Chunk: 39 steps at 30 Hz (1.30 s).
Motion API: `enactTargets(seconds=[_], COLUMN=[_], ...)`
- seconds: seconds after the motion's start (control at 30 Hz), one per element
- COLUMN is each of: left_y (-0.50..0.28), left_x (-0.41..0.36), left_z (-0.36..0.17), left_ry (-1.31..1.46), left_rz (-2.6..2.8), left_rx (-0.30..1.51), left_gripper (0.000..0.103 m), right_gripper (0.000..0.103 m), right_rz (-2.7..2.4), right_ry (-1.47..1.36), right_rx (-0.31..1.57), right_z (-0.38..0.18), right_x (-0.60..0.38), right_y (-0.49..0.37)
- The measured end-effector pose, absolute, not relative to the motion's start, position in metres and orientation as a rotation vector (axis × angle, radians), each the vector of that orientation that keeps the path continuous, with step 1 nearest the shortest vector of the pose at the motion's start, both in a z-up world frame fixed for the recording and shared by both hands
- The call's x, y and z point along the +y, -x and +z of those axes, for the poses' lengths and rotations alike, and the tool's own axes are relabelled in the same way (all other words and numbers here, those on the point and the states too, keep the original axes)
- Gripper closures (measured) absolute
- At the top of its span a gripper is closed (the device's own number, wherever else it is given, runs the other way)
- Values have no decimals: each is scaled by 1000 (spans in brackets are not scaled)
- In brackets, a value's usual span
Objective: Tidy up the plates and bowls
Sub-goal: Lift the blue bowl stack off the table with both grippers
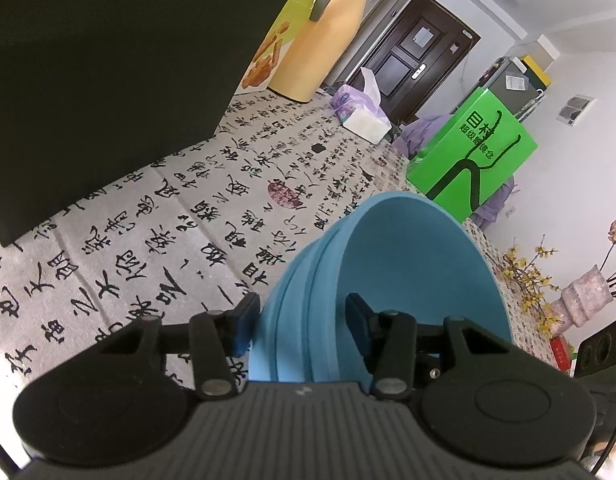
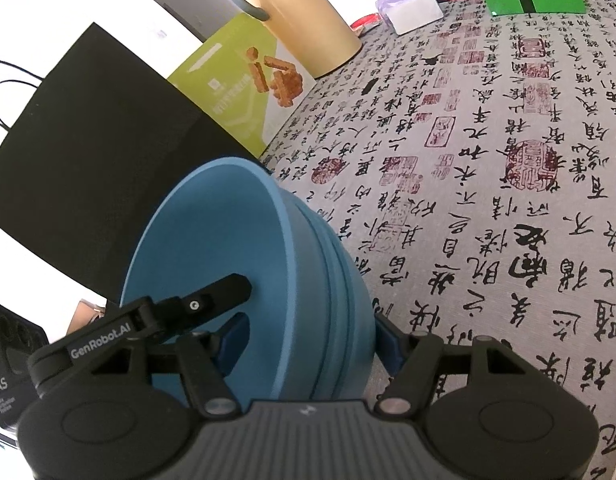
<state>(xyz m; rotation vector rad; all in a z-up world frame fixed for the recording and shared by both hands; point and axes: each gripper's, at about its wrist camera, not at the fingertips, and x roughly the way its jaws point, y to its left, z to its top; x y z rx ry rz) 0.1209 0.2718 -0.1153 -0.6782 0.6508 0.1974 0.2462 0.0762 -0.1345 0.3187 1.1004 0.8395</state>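
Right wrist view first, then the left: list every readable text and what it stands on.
"GenRobot.AI": black arm on the right tongs.
"DAS": black device; smaller print blurred.
"目村": green bag; line below it too small.
Tablecloth: brush calligraphy, not legible.
Snack box: print blurred.

Left claw (image 1: 300,326): black linkage arms, silver pivot screws, blue pads, ribbed grey housing. Right claw (image 2: 308,332): same build; white "GenRobot.AI" lettering.
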Motion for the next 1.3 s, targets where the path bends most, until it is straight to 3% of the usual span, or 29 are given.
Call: enactTargets(seconds=[1.3], left_y=[-106], left_x=[235], left_z=[-91], left_ry=[623], left_rz=[174], left_rx=[599], left_gripper=[57], right_gripper=[36], right_rz=[843], right_ry=[-372], right_rx=[1052], right_z=[-114], right_x=[36], right_y=[-224])
